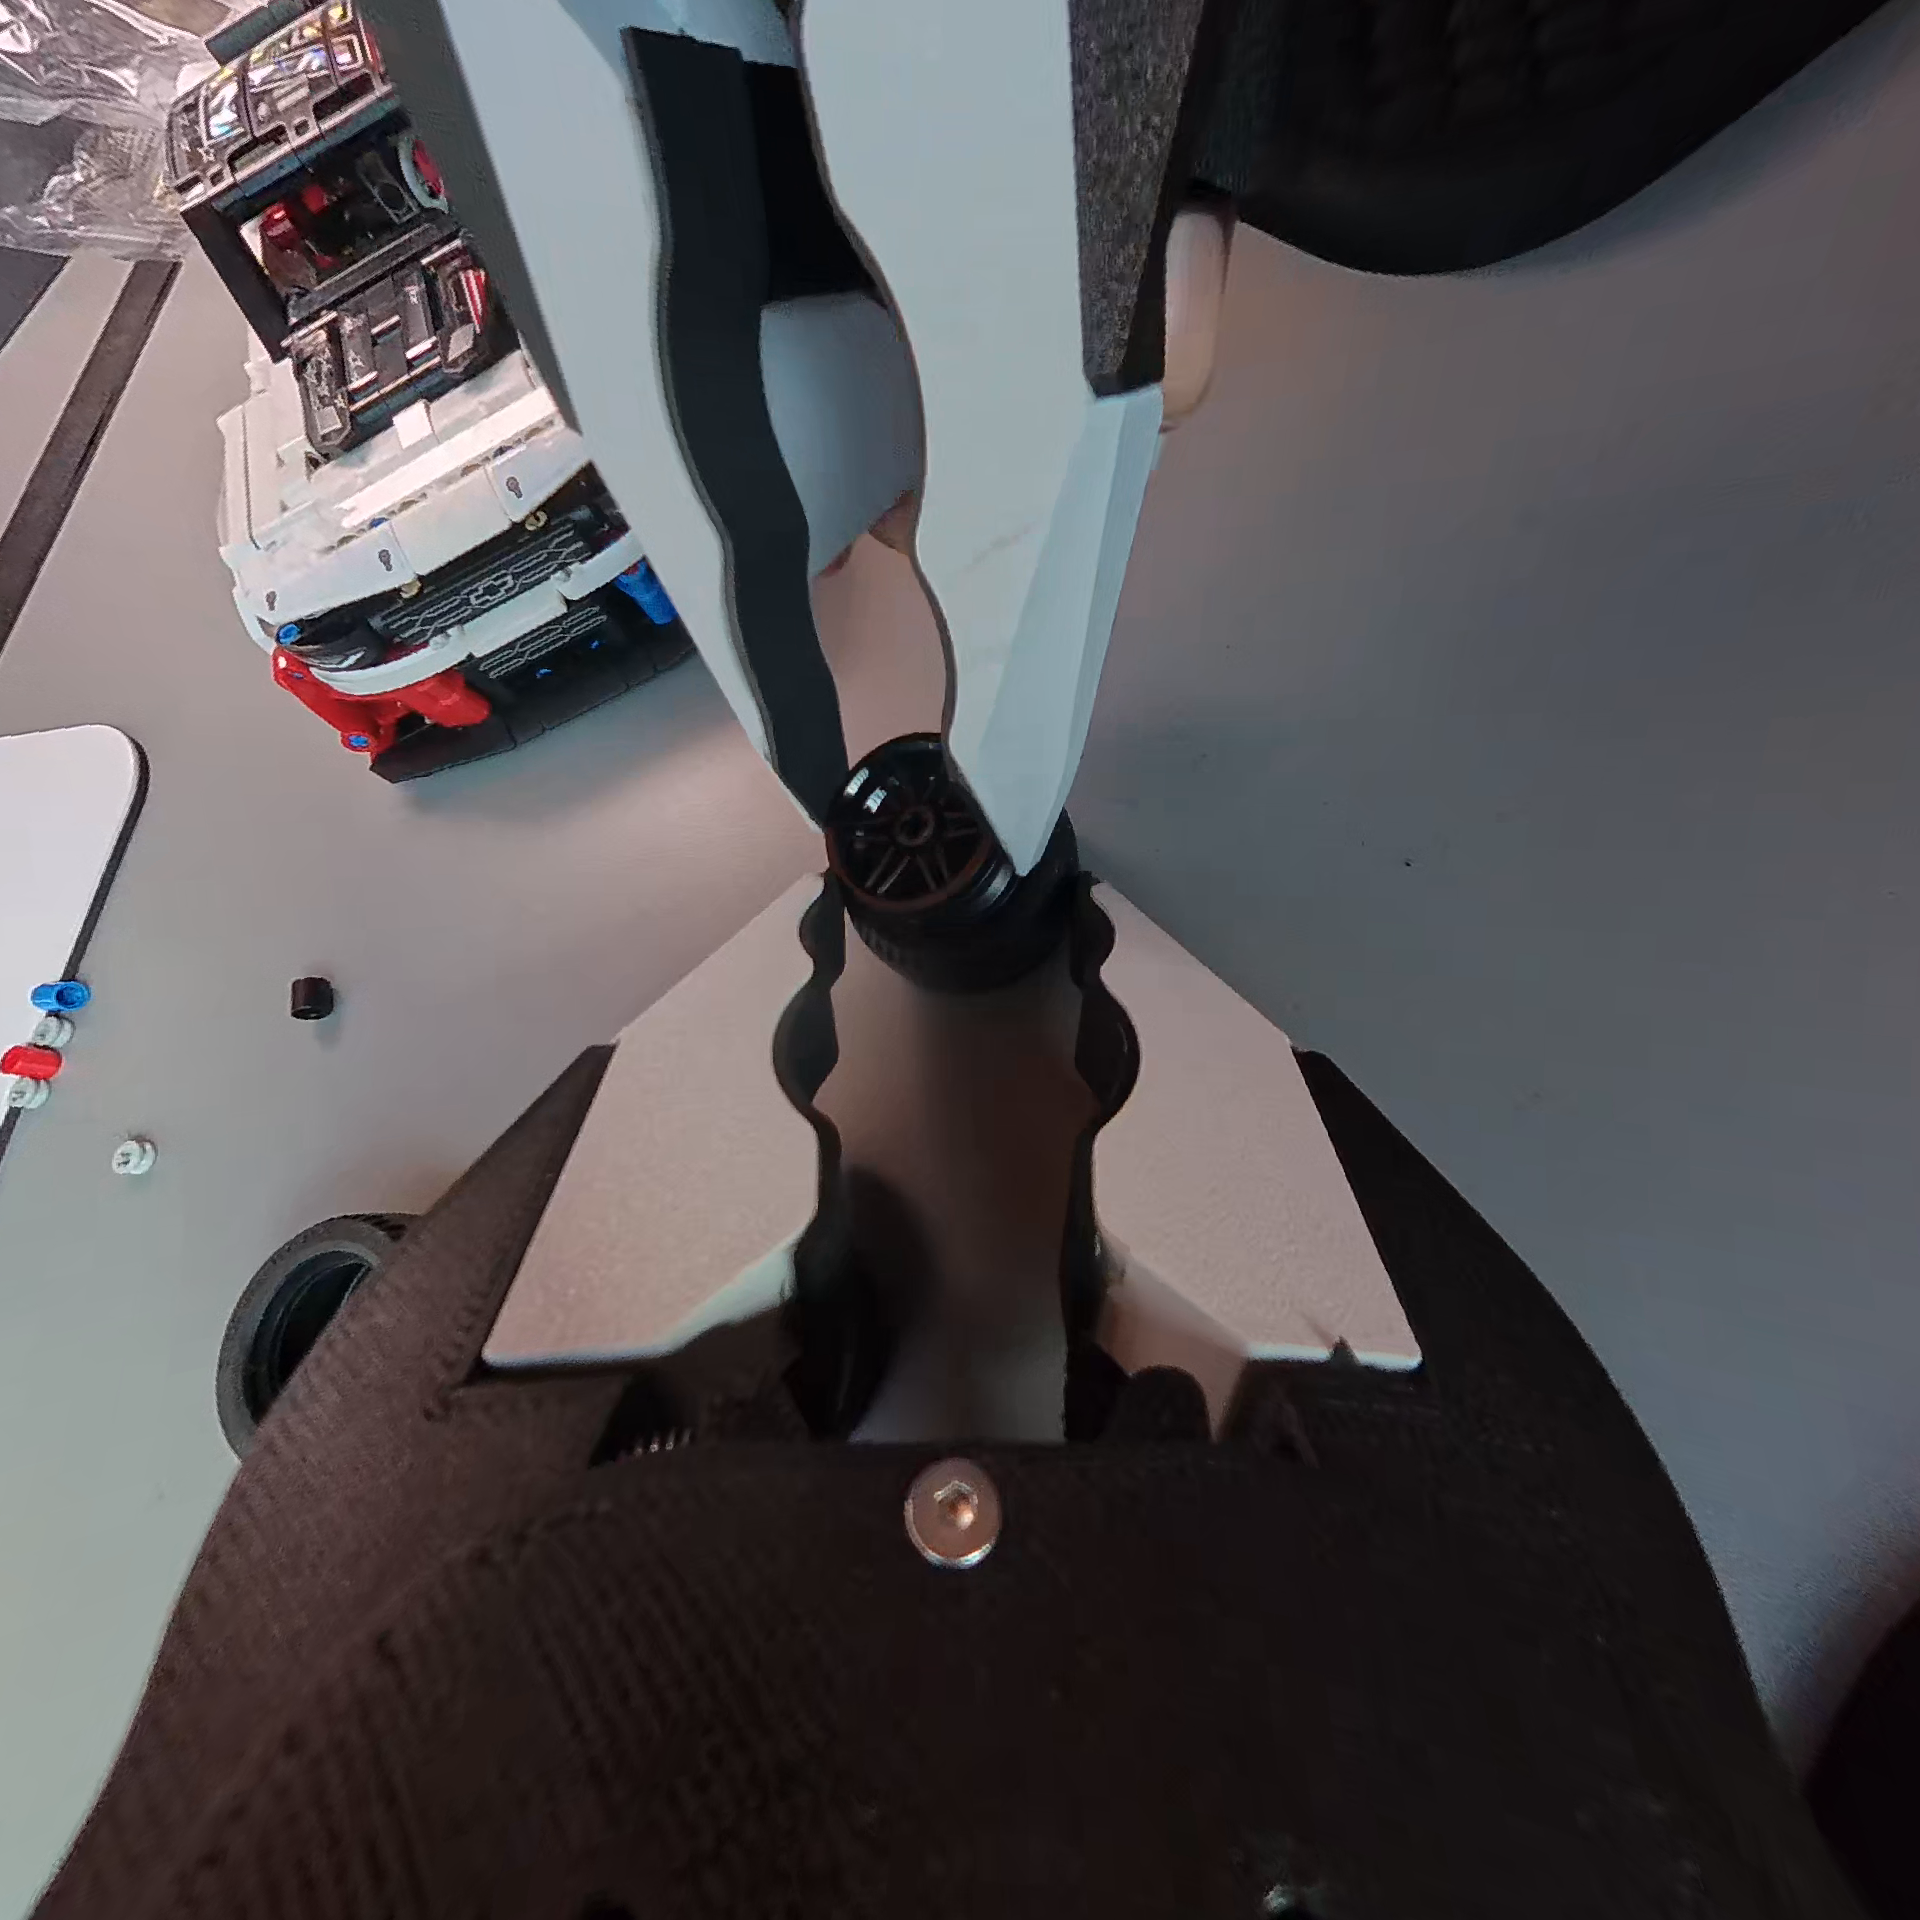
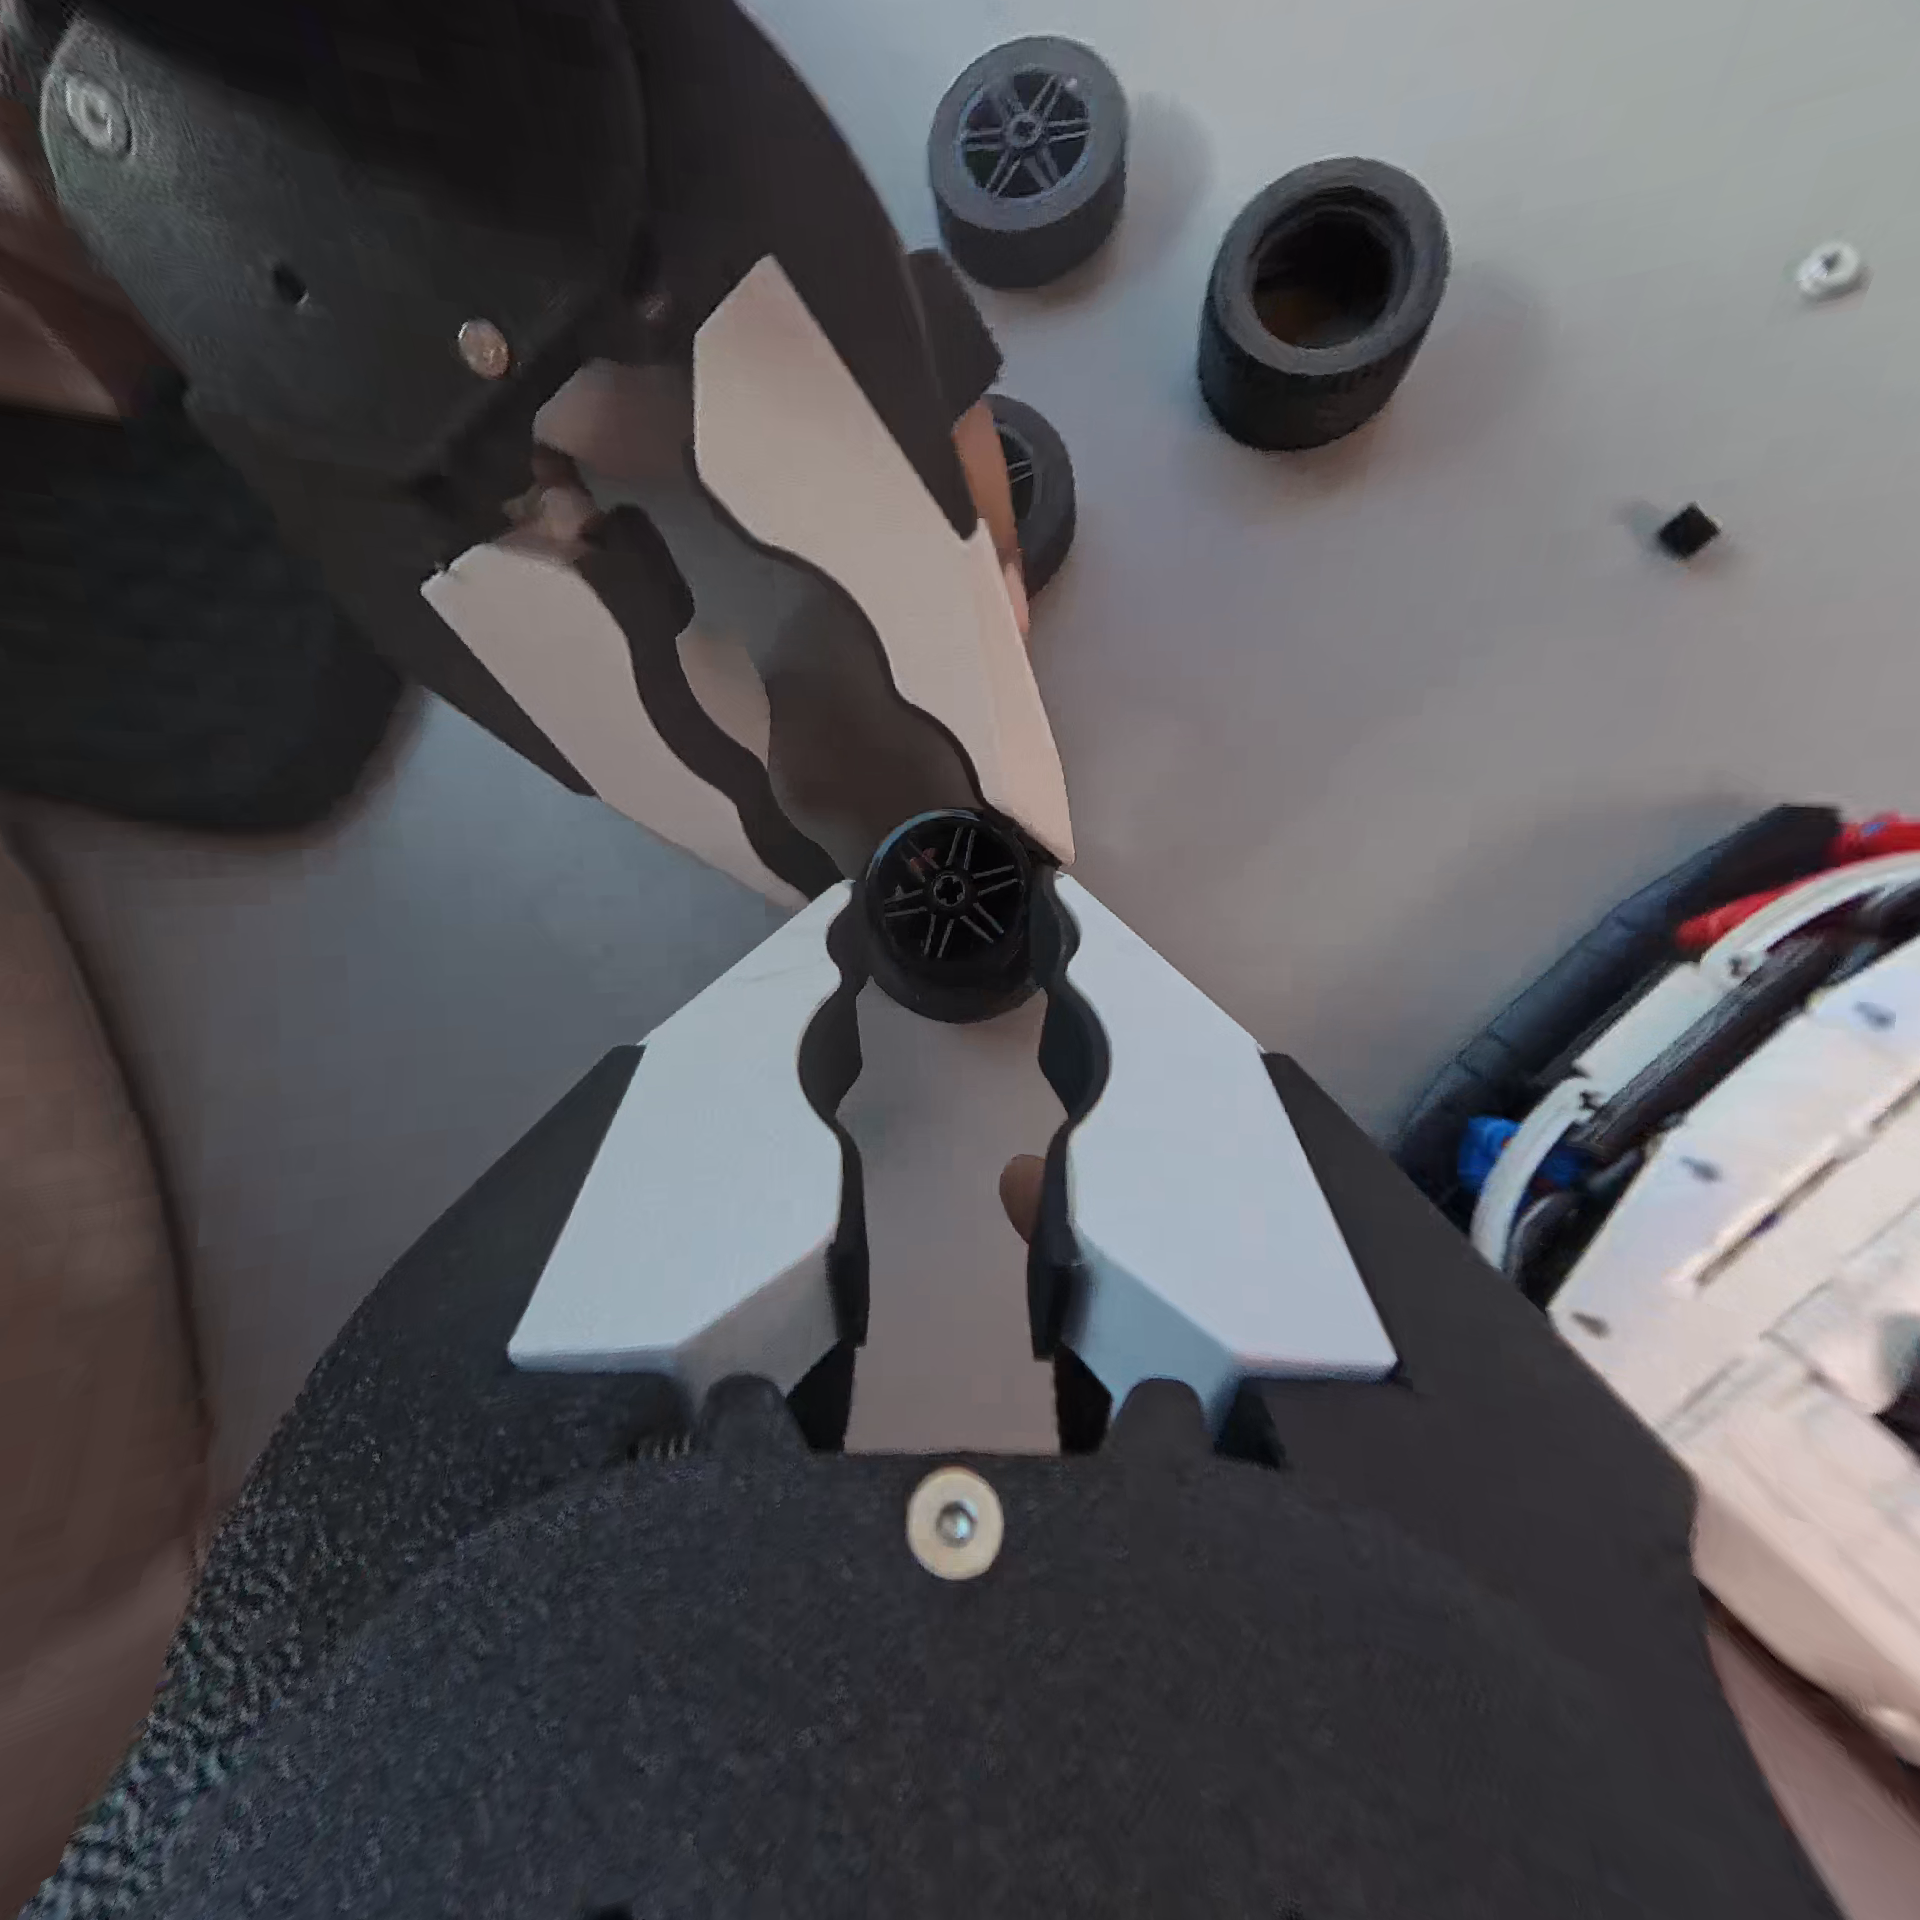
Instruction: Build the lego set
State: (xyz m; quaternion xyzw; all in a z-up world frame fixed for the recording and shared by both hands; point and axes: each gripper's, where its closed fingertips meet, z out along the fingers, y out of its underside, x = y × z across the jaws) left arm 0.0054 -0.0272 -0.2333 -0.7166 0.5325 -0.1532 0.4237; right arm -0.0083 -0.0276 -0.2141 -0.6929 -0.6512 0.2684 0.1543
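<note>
I have a black spoked wheel rim [image 1: 914, 844] and a black rubber tyre [image 1: 961, 951] pinched together between my two grippers, raised above the grey desk [image 1: 1507, 831]. In the left wrist view my left gripper [image 1: 951, 914] is clamped on the tyre, its wavy black pads against the tread on both sides. The right gripper [image 1: 920, 821] comes in from the far side of the rim, its white fingers closed on the rim's edge. In the right wrist view the right gripper [image 2: 951, 920] grips the rim [image 2: 948, 904], whose spoked face looks straight at the camera, while the left gripper [image 2: 935, 842] meets it from the opposite side.

Beyond the rim, well apart on the desk, lie a finished wheel [image 2: 1029, 161], an empty tyre [image 2: 1320, 317] on its side and a third wheel [image 2: 1039, 488] partly hidden behind a finger. The white, black and red Lego car [image 1: 436, 540] stands off to the rim's left in the left wrist view. Small blue, red and grey pins [image 1: 47, 1039] sit on a white board [image 1: 52, 852] farther left.
</note>
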